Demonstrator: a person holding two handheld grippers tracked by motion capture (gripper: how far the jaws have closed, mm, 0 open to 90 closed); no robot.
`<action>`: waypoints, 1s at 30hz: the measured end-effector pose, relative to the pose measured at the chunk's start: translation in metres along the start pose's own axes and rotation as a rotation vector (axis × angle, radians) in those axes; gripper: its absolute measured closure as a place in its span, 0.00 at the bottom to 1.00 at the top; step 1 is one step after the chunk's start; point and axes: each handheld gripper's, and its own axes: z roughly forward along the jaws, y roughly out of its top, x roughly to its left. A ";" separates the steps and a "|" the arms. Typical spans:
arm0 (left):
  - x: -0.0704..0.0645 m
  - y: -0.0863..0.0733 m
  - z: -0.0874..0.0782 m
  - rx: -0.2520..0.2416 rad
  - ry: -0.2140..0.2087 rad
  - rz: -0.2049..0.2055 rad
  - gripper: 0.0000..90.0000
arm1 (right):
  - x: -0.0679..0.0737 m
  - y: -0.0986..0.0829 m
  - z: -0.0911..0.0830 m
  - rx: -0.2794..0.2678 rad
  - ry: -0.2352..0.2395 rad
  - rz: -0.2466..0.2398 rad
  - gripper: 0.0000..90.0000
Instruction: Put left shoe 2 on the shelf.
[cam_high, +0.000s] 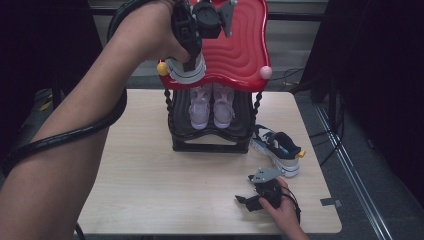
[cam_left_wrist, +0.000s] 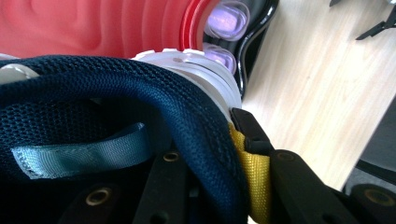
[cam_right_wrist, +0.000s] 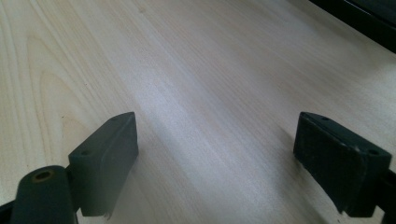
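My left gripper (cam_high: 196, 52) clamps the navy mesh sneaker (cam_left_wrist: 116, 107) by its heel collar over the red wavy rack top (cam_high: 240, 45) for placing; right gripper (cam_right_wrist: 224, 158) idles open near-right on the table (cam_right_wrist: 210, 70).

A navy mesh sneaker (cam_left_wrist: 140, 93) with a white sole, pale blue inner loop and yellow heel tab sits at the left edge of the red shelf top (cam_high: 240, 45).
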 end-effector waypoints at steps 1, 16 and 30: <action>0.000 0.001 0.002 -0.004 0.005 0.006 0.85 | 0.000 0.000 0.000 0.000 0.000 0.000 0.15; 0.013 0.024 0.021 -0.001 0.050 0.102 0.84 | 0.000 0.000 0.000 0.000 0.000 0.000 0.15; 0.030 0.033 0.041 0.034 0.053 0.176 0.84 | 0.000 0.000 0.000 0.001 0.001 -0.001 0.15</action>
